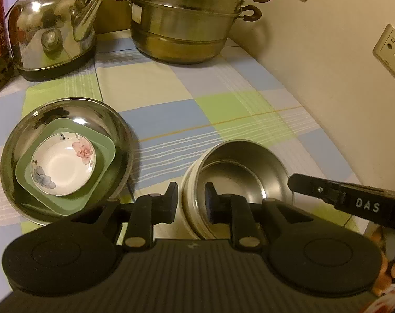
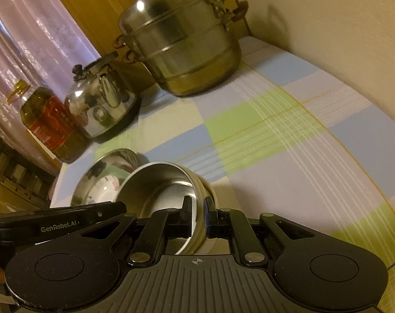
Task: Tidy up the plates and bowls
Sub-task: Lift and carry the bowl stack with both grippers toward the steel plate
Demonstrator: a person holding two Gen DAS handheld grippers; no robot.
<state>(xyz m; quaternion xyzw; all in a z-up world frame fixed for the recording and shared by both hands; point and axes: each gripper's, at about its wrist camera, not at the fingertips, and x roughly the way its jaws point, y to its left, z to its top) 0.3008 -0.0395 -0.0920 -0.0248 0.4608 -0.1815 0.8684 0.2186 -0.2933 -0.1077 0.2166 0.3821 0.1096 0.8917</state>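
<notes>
A checked tablecloth (image 1: 171, 120) in blue, green and cream covers the surface. At its far edge stand a stacked steel steamer pot (image 1: 187, 23), a steel kettle (image 1: 53, 31) and an oil bottle (image 2: 51, 125). 3 wall sockets (image 1: 390, 49) are mounted on the cream wall.

Left tongs (image 1: 190, 200) parted a little, both tips forward; right tongs (image 2: 198, 212) pinched close, reaching in from the right.

On the counter (image 1: 223, 83), the small plate (image 1: 63, 164) lies in a square dish (image 1: 103, 151) inside the big bowl (image 1: 113, 122); the steel bowl (image 1: 239, 167) sits at its 3 o'clock, the kettle (image 1: 51, 28) at 12.
</notes>
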